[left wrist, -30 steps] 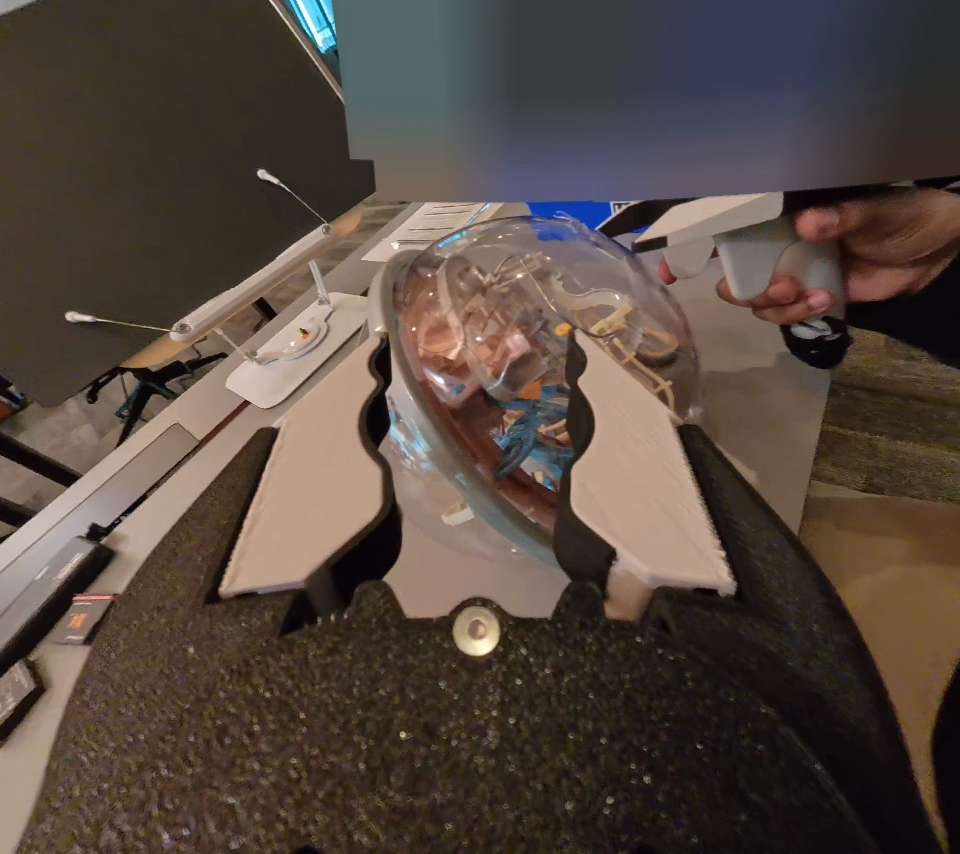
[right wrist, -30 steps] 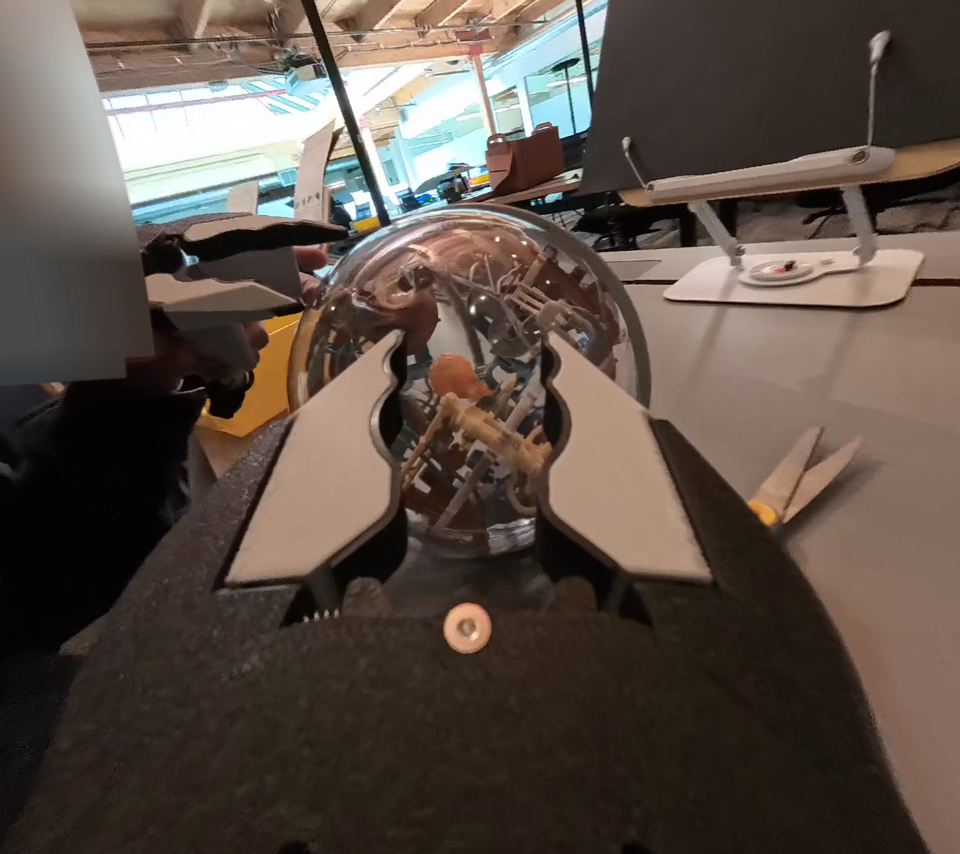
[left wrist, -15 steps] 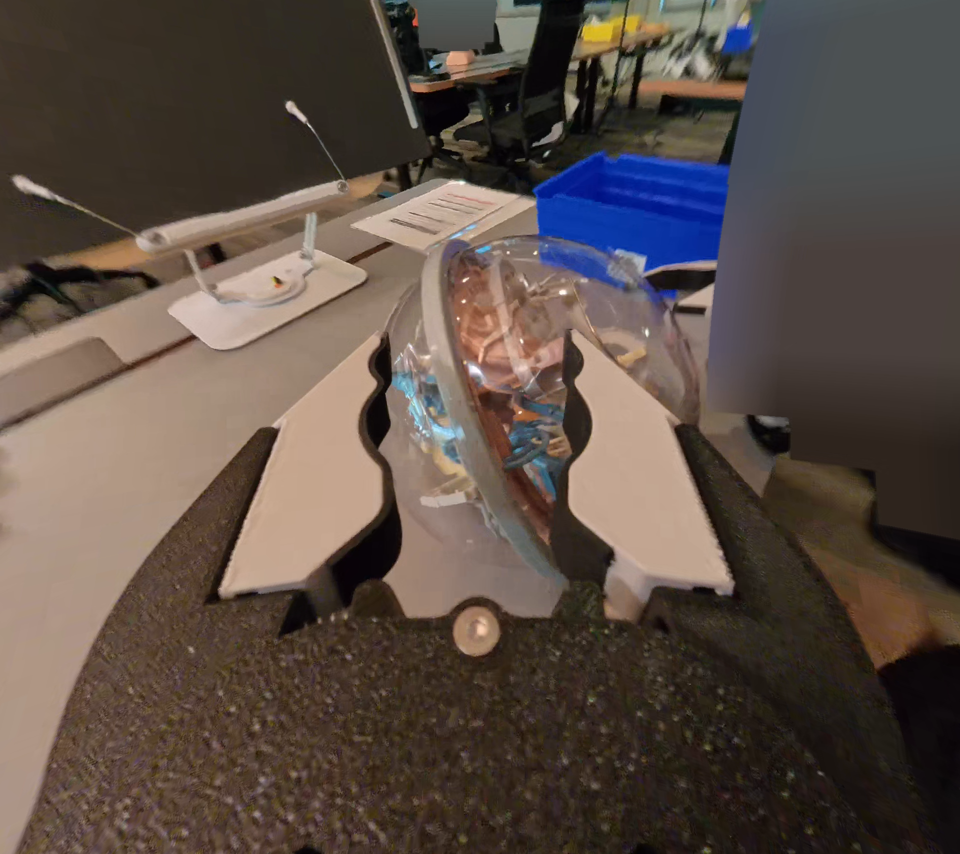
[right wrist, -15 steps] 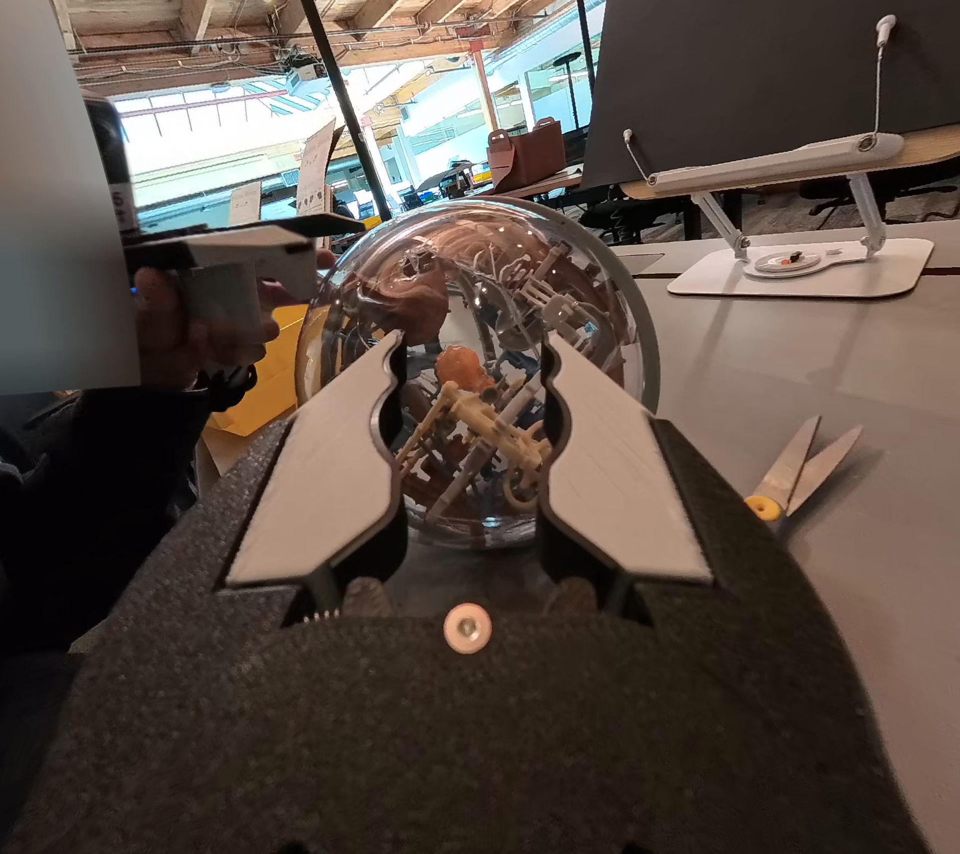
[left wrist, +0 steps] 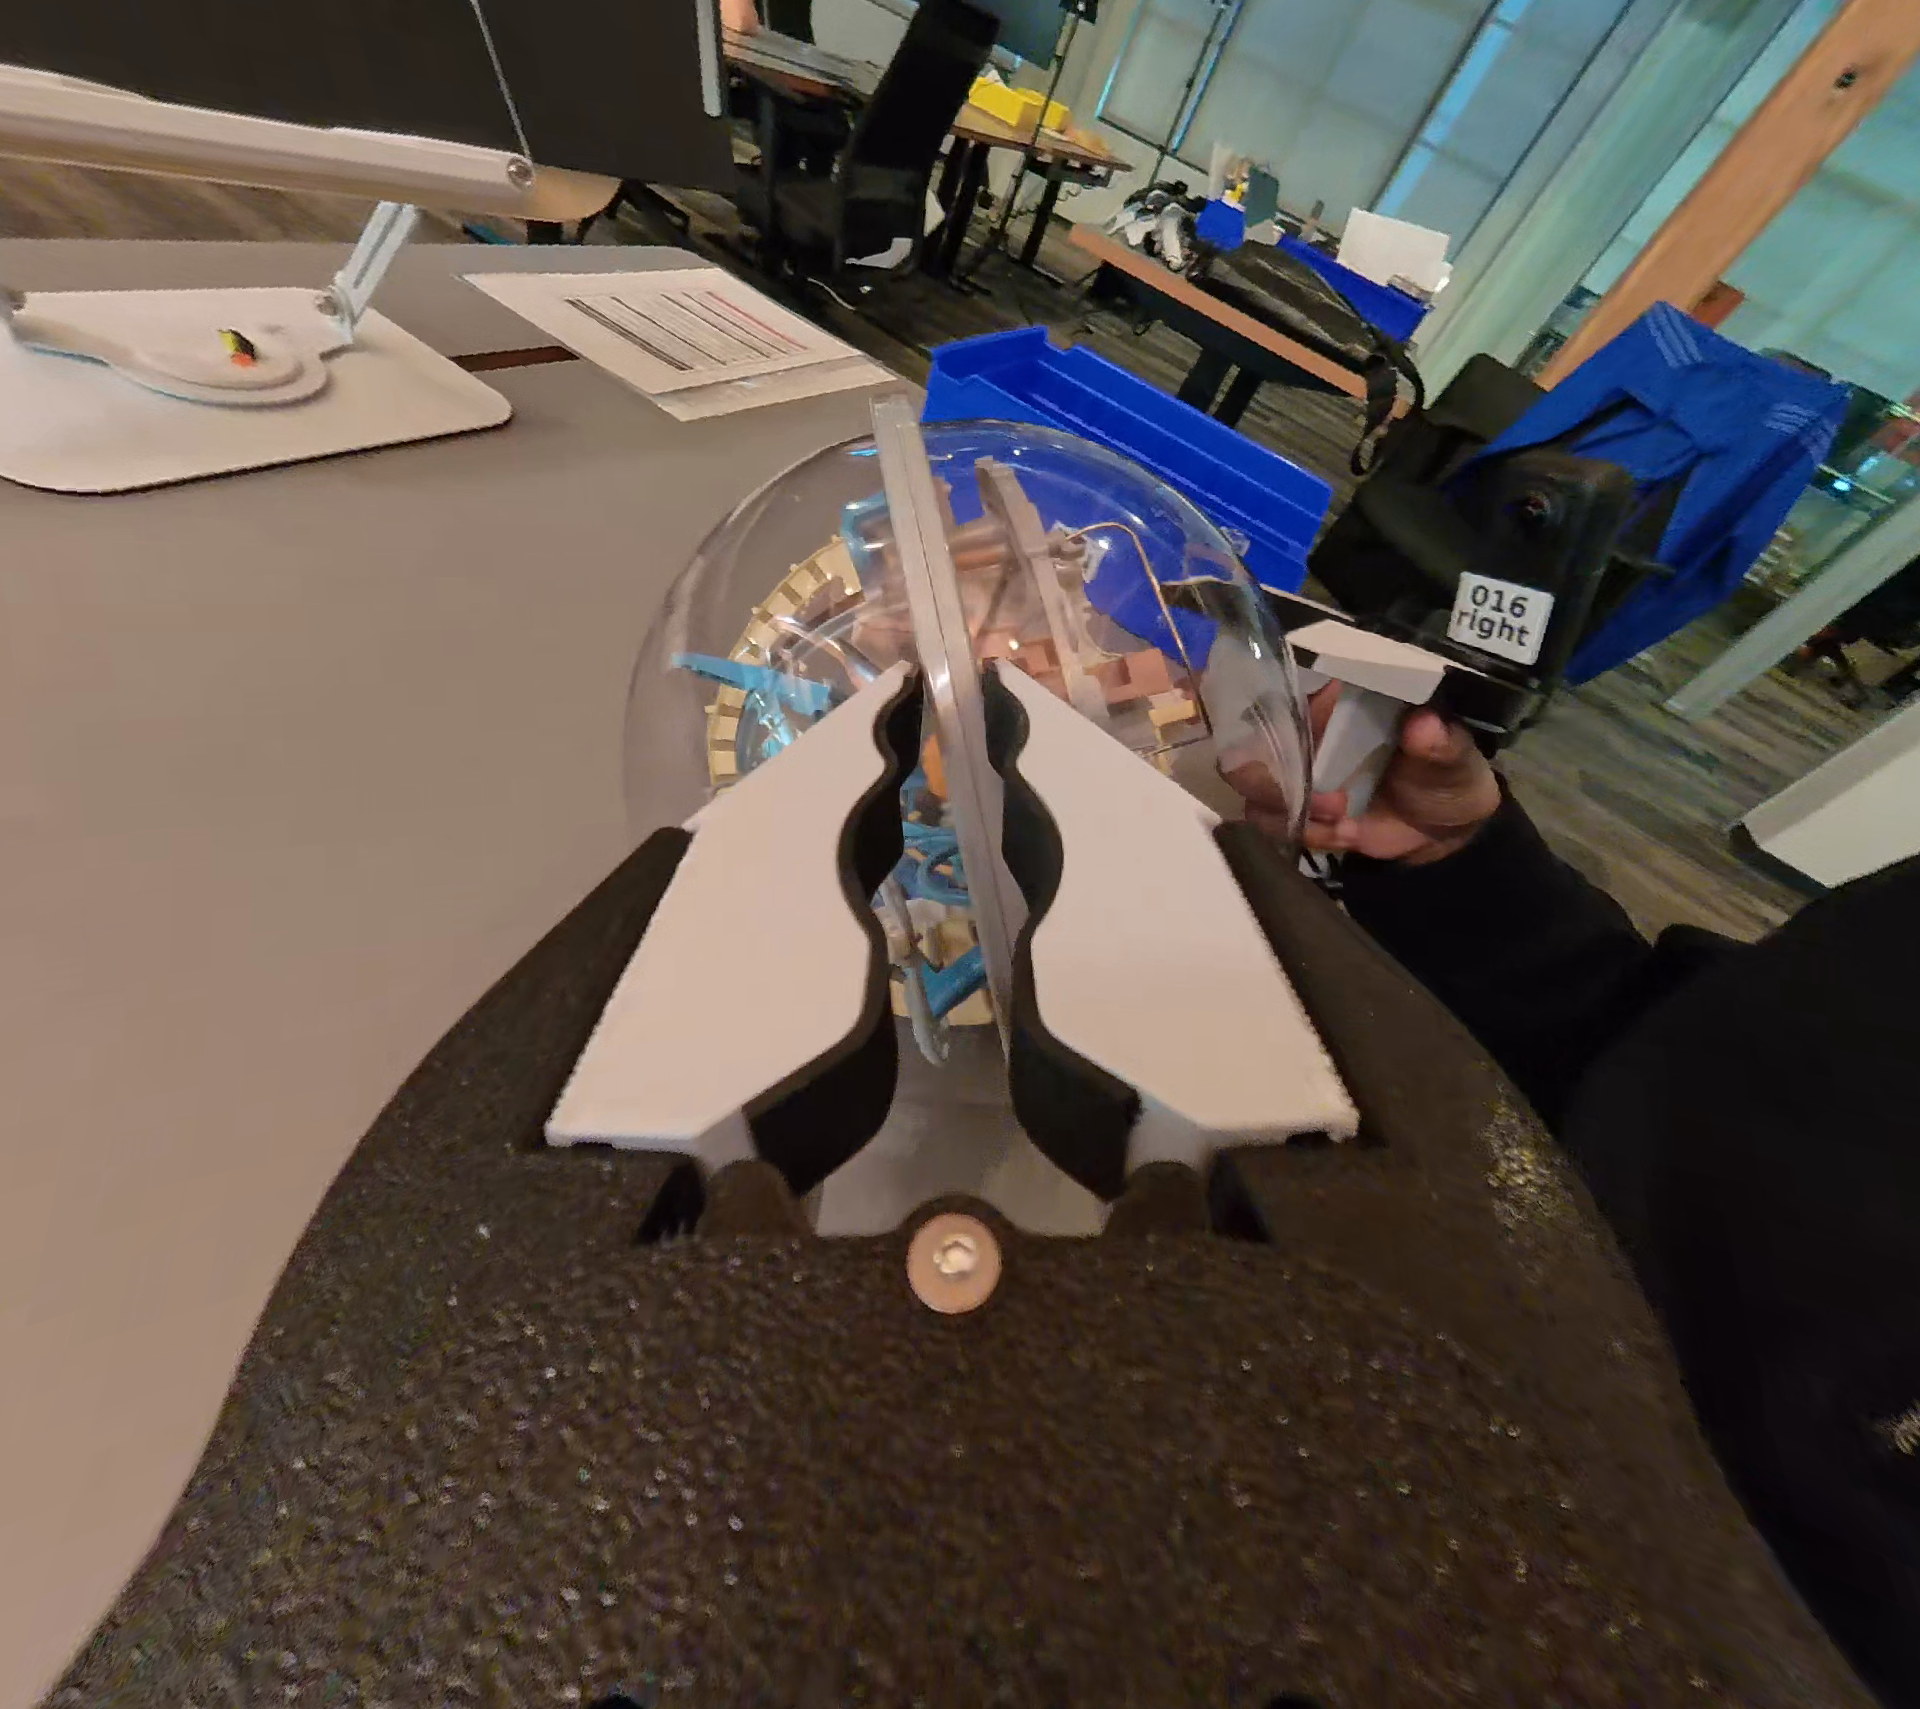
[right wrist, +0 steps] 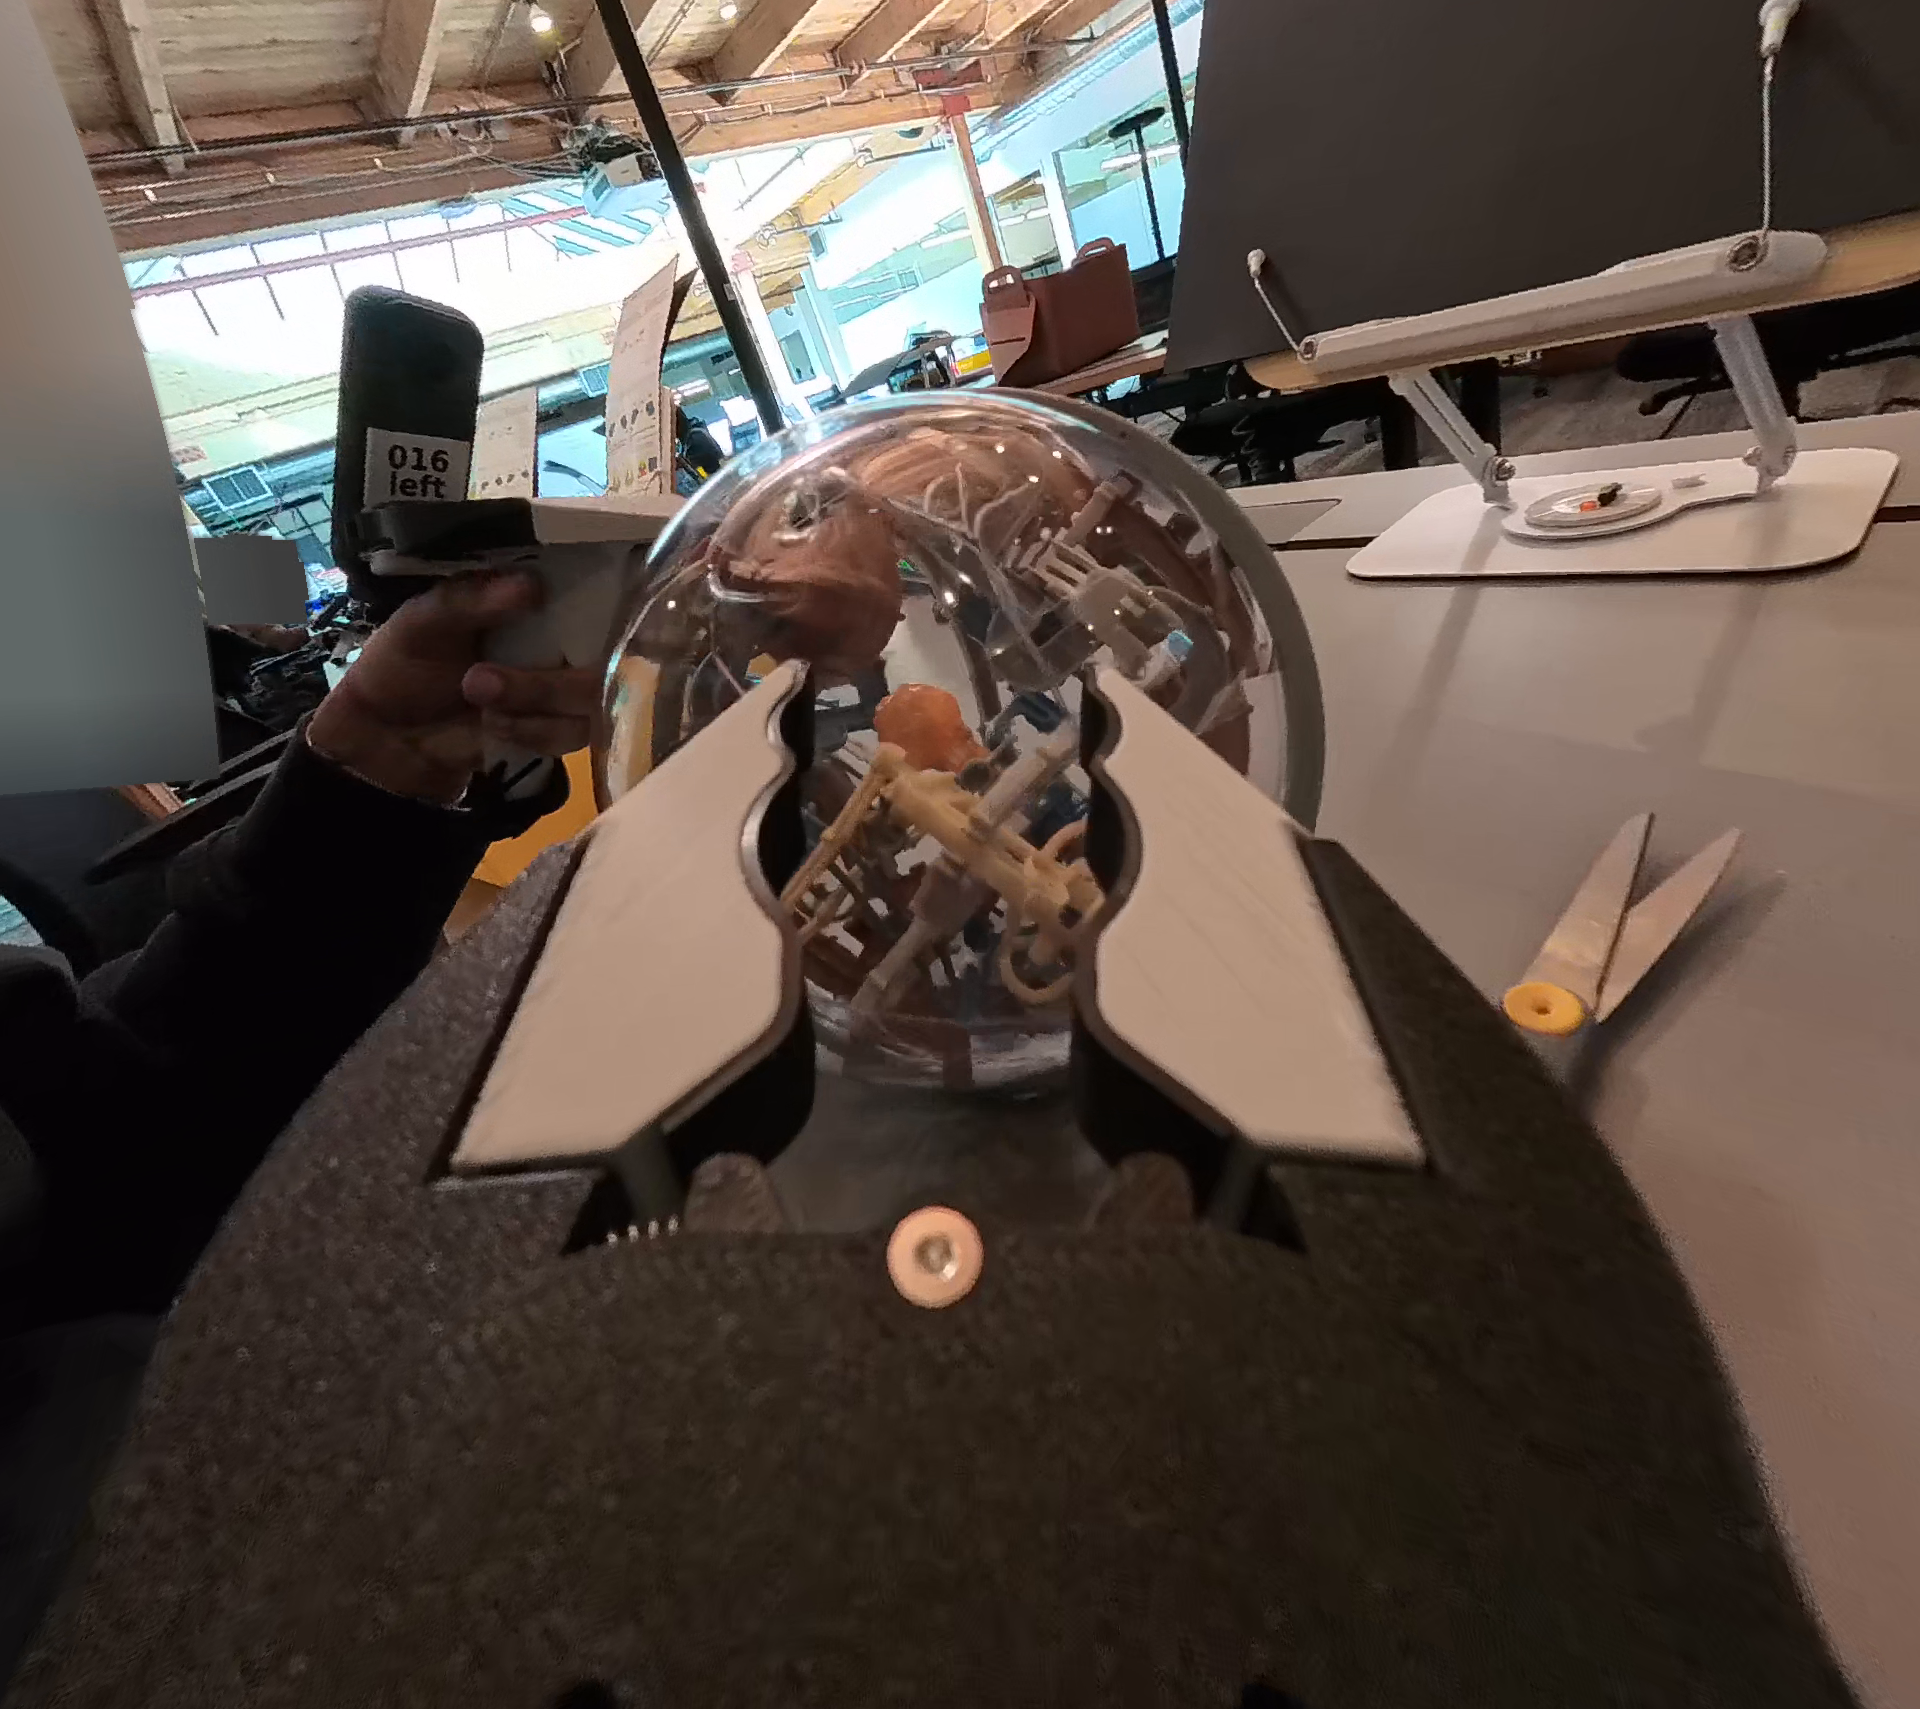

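A clear plastic sphere (left wrist: 966,714) packed with a maze of tan, blue, brown and grey plastic tracks is seen raised above the edge of the grey counter (left wrist: 312,620), held between both tools. Its flat equatorial flange (left wrist: 940,672) is pinched edge-on between the wavy black pads of the left tool (left wrist: 951,703), whose white, ribbed fingers (left wrist: 774,921) are drawn nearly together on it. In the right wrist view the sphere (right wrist: 961,724) is seen face-on, its glossy shell scattered with reflections; the right tool (right wrist: 943,693) is set wider, and its fingers (right wrist: 1236,963) are laid over the lower curve of the shell, though firm contact at the pads cannot be made out through the glare. The maze's inner layout is hard to read behind the reflections. The farther tool in each view is partly hidden by the sphere, only its handle and a gripping hand (right wrist: 457,703) being shown. On the matte counter, steel scissor blades (right wrist: 1621,921) with a yellow pivot are cut off by the tool body. A white stand (right wrist: 1621,516) on a flat base, a printed sheet (left wrist: 665,329) and a blue bin (left wrist: 1132,444) are seen beyond.
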Tool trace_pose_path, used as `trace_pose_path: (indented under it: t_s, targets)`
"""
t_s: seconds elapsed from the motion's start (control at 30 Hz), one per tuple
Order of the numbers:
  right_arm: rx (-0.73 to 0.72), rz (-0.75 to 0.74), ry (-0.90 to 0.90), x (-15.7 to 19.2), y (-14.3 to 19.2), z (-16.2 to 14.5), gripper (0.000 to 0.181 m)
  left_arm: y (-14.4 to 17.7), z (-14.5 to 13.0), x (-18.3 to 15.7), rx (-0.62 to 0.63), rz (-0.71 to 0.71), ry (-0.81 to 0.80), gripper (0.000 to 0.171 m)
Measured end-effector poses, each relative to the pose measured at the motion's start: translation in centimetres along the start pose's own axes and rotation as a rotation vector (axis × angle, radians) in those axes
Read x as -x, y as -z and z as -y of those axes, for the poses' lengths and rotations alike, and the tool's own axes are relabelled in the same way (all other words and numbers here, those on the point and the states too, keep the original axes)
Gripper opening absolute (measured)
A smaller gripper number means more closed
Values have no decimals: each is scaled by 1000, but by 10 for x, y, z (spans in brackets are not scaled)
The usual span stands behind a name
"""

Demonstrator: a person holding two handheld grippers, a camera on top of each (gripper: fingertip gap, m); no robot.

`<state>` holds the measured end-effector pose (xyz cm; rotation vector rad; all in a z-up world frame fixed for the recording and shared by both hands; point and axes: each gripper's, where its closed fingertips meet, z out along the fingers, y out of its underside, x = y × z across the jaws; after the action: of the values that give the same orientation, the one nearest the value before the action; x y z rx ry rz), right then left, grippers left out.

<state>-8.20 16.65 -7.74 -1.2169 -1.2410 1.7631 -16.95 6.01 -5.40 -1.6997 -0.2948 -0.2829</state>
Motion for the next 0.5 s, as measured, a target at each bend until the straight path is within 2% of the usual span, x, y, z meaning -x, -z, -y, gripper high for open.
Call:
trace_pose_path:
  t_s: [0.13,0.33,0.5]
  targets:
    - [49,-3,43,0,-1,-7,49,0,3,16,-42,38,41,7]
    - [77,-14,225,11,-4,-14,49,2,3,27,-52,57,46,7]
    - [90,10,110,1,-4,-22,54,5,2,33,-54,49,68,8]
